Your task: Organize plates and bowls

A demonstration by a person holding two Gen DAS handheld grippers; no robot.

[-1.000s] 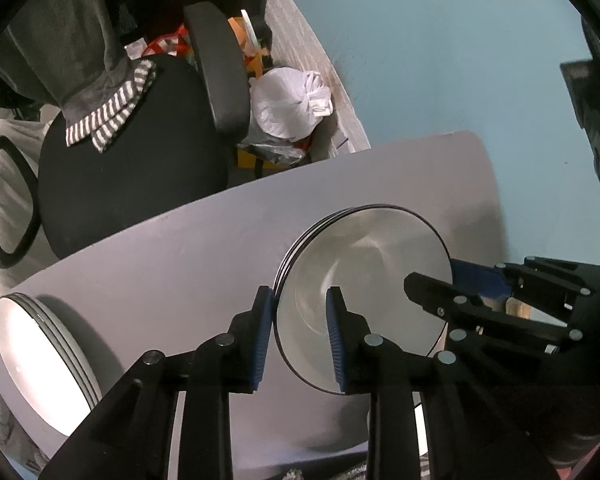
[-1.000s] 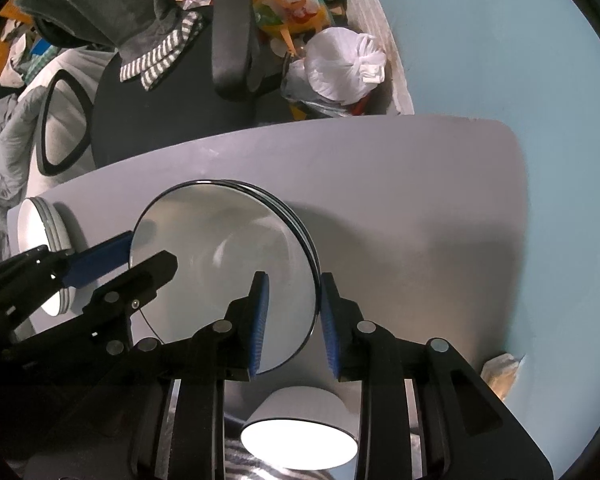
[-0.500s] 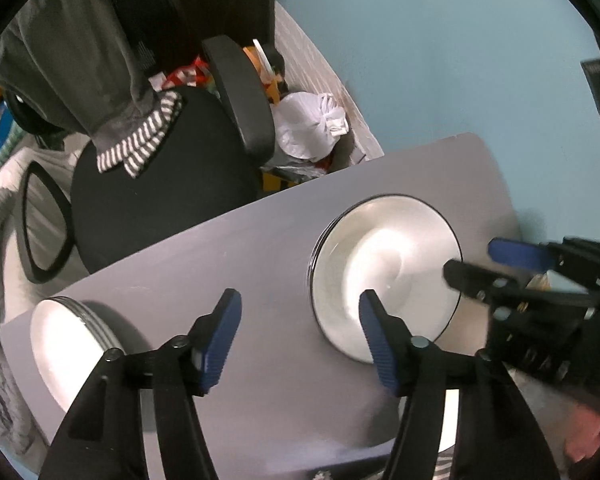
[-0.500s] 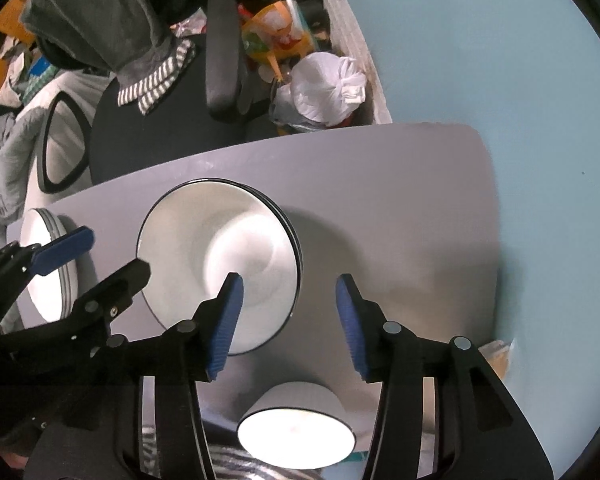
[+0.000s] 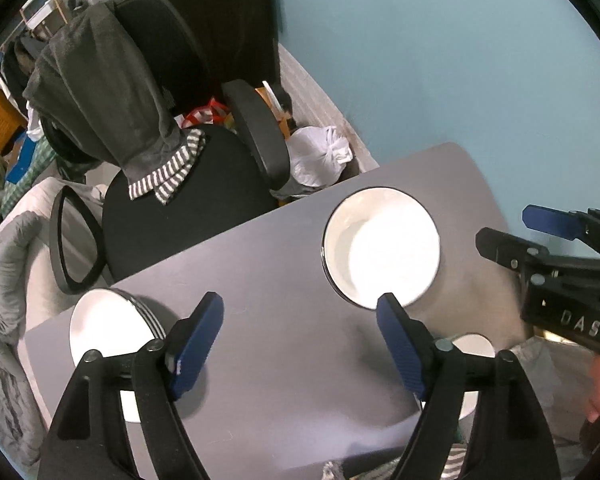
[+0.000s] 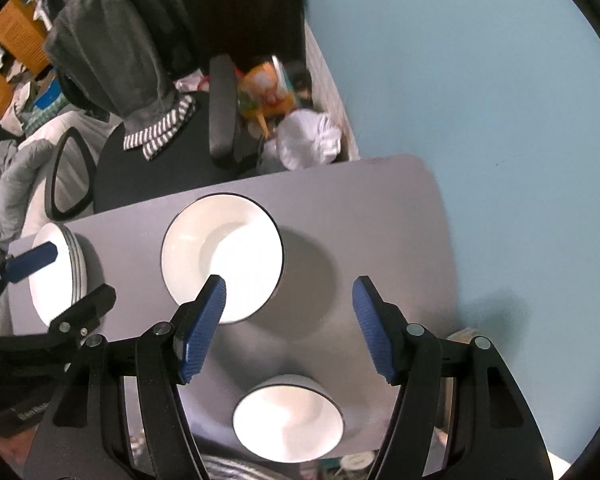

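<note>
A white plate with a dark rim (image 5: 380, 248) lies on the grey table (image 5: 268, 280); it also shows in the right wrist view (image 6: 222, 256). A stack of white plates (image 5: 108, 320) sits at the table's left end, also in the right wrist view (image 6: 56, 272). A white bowl (image 6: 288, 420) stands at the near edge, partly hidden in the left wrist view (image 5: 474, 350). My left gripper (image 5: 300, 328) is open and empty above the table. My right gripper (image 6: 288, 312) is open and empty above the plate's right side.
A black office chair (image 5: 188, 184) draped with a grey garment (image 5: 100, 92) stands behind the table. A white bag (image 5: 320, 156) and clutter lie on the floor by the blue wall (image 6: 480, 80). Grey bedding (image 6: 4, 184) lies at the left.
Both grippers opened and let go of the plate, which now lies flat on the table. Both grippers have lifted up and back from it.
</note>
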